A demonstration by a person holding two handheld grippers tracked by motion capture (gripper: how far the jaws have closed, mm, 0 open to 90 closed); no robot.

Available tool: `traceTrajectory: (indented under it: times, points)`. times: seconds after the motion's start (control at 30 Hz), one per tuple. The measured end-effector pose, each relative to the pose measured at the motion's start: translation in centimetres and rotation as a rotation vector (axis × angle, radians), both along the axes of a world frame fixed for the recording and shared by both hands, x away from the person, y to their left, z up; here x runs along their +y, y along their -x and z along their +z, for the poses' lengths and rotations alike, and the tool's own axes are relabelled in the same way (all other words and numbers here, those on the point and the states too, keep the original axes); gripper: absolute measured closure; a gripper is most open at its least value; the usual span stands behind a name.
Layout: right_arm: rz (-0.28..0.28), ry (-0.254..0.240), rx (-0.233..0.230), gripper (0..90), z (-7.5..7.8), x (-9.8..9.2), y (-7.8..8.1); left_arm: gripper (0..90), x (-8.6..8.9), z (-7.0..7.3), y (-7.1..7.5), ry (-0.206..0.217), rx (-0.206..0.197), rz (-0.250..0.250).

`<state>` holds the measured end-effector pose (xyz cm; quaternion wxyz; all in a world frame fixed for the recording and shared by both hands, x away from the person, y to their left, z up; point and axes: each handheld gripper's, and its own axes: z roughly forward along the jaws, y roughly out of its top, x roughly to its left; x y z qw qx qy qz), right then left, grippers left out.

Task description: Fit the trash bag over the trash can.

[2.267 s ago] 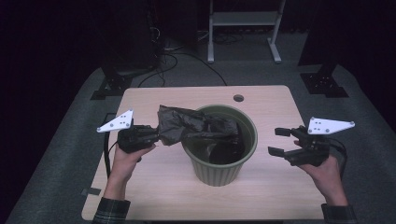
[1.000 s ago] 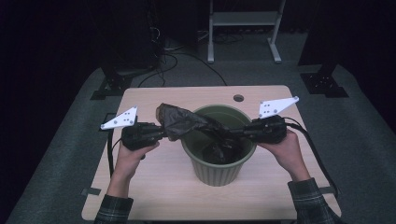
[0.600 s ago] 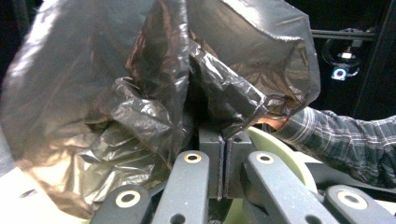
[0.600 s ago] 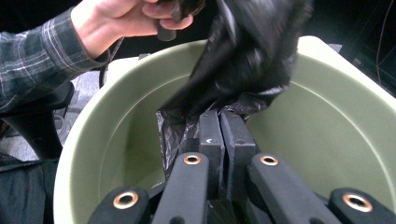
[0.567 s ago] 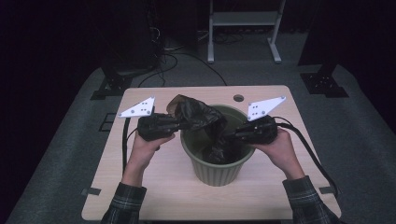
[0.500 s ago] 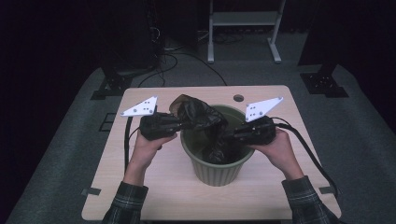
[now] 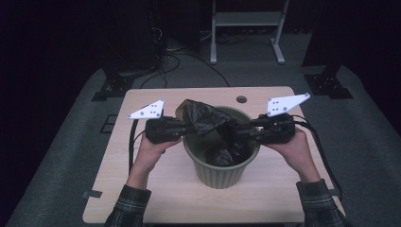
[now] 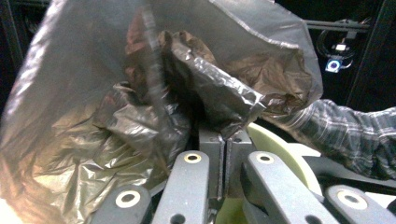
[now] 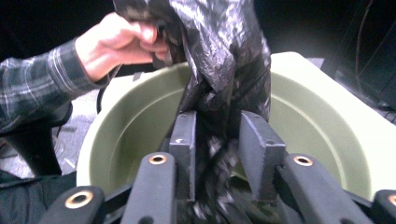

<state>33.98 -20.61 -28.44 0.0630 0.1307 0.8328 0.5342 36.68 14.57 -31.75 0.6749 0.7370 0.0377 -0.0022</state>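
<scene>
High view first: my left gripper (image 7: 183,128) is clamped tight on a fold of the black plastic bag (image 7: 208,120), holding it bunched above the left rim of the green bin (image 7: 220,171) on the table (image 7: 142,198). My right gripper (image 7: 247,133) reaches over the bin's right rim. Its jaws have just been opening and stand narrowly apart with bag film hanging between them.

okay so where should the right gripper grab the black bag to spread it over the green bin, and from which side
Probably the loose film at the bag's mouth edge on the right gripper's side, coming from the bin's right, over its rim. The left gripper is shut on the opposite edge, so pulling apart would open it. The right jaws have just been opening, with bunched film between them; a single layer would serve better.
</scene>
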Motion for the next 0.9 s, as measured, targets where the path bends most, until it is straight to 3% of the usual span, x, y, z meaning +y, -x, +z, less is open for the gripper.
traceTrajectory:
  times: [0.33,0.4,0.47,0.57,0.9]
  points:
    - [0.013,-0.067,-0.048,62.9,2.2,-0.4,0.6,88.3,-0.6,-0.3,-0.1,-0.032,0.005,0.002]
    - [0.019,-0.063,-0.052,68.4,2.5,0.1,0.5,88.3,-0.6,-0.3,0.0,-0.032,0.007,-0.001]
    - [0.019,-0.051,-0.066,80.3,2.6,0.6,0.5,88.3,-0.6,-0.3,0.0,-0.034,0.004,-0.002]
    - [0.013,-0.049,-0.064,89.0,2.3,0.9,0.3,88.3,-0.2,-0.2,0.1,-0.031,0.002,0.005]
    - [-0.039,0.008,-0.003,89.9,-1.1,0.0,-0.8,88.3,1.8,-0.2,0.1,-0.037,-0.002,0.058]
